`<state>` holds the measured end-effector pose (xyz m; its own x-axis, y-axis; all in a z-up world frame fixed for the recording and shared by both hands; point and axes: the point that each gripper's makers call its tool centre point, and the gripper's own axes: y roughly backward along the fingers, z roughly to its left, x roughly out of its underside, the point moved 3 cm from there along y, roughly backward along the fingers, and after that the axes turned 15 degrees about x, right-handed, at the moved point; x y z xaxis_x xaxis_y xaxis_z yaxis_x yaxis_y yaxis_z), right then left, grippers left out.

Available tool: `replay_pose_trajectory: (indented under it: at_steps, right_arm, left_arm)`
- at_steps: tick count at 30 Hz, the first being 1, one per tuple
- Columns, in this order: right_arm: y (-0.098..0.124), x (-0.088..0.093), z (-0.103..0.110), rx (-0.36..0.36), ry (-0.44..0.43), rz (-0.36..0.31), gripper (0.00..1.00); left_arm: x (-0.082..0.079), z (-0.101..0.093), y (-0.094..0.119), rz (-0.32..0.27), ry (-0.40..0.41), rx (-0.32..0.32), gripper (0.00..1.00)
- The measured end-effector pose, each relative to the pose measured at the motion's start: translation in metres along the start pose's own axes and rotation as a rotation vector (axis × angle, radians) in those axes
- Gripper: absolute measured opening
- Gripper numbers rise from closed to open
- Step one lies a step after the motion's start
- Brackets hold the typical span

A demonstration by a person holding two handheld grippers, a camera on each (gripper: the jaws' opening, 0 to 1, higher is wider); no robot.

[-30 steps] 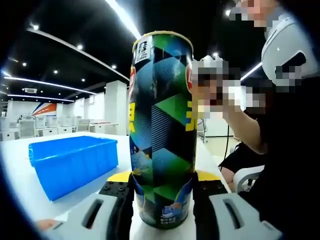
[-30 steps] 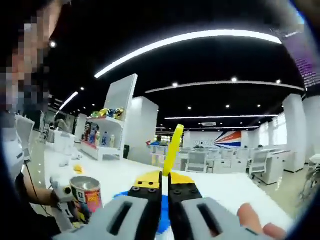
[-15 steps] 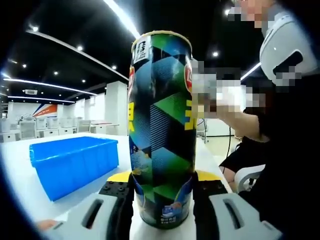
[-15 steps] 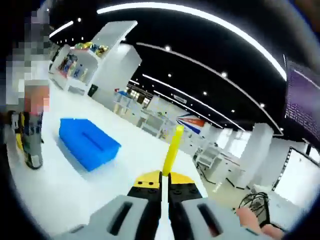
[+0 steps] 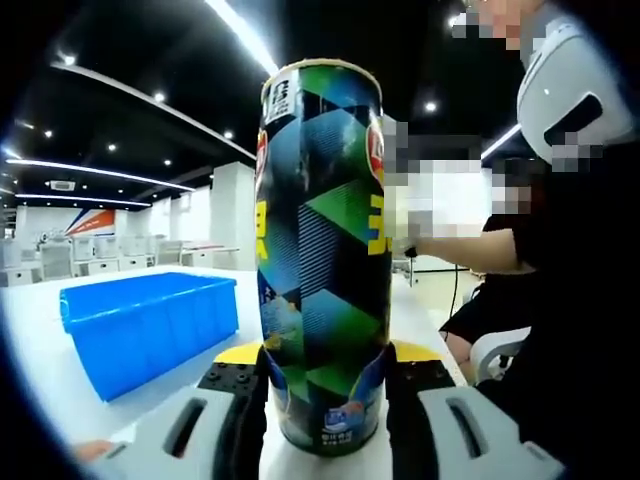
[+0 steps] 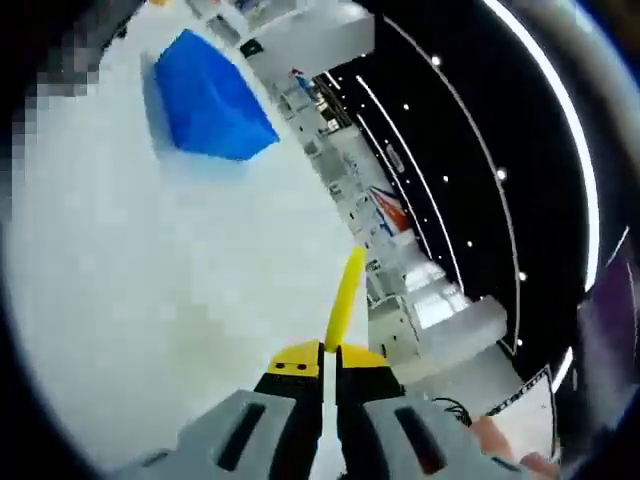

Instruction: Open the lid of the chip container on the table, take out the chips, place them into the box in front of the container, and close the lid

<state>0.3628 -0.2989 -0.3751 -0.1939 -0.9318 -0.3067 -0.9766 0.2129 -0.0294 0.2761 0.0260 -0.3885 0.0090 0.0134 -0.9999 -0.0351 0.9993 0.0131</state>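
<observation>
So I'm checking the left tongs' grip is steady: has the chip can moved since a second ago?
No. The chip can sits upright between the left tongs, same place beside the blue box.

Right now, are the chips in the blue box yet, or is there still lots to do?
Not yet. The left gripper is shut on the chip container, standing upright on the table. The right gripper is clamped on a thin yellow piece, likely the lid, so opening looks done. The blue box shows no chips from here. Left: moving chips over and closing the lid.
</observation>
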Motion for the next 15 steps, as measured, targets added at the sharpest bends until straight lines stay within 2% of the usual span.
replay_pose_trajectory:
  at_steps: [1, 6, 10, 15]
  right_arm:
    - [0.002, 0.000, 0.003, 0.001, 0.065, -0.010, 0.01]
    - [0.002, 0.008, 0.015, -0.010, 0.254, -0.032, 0.01]
    - [0.003, 0.018, 0.024, -0.047, 0.405, -0.045, 0.01]
    - [0.005, 0.027, 0.031, -0.116, 0.432, -0.022, 0.01]
  left_arm:
    - [0.000, 0.000, 0.000, 0.001, 0.000, -0.001, 0.46]
    - [0.001, 0.000, 0.000, 0.005, -0.005, -0.006, 0.46]
    - [0.001, 0.000, 0.000, 0.008, -0.007, -0.009, 0.46]
    - [0.002, 0.000, 0.000, 0.011, -0.007, -0.011, 0.46]
